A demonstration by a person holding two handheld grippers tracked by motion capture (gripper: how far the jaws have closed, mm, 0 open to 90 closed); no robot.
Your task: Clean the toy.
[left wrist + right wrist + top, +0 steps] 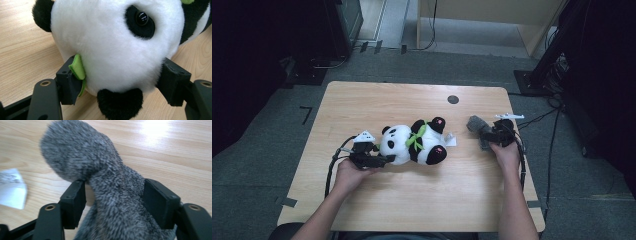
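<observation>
Wooden table (362, 100), panda (414, 142) lengthwise, head leftward

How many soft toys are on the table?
2. The panda lies mid-table, its head between the left gripper's jaws; a grey furry toy sits in the right gripper.

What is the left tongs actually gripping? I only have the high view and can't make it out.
Observer: The left tongs has a jaw on each side of the panda's head, pressing into the white fur.
Operator: Anything caught in them?
Observer: A green felt leaf lies against the jaw at the left of the left gripper view.
Operator: And the right tongs?
Observer: The right tongs is closed around the narrow part of the grey fuzzy sock.
Operator: Anything near it?
Observer: A white tag lies flat on the table beside the sock.
</observation>
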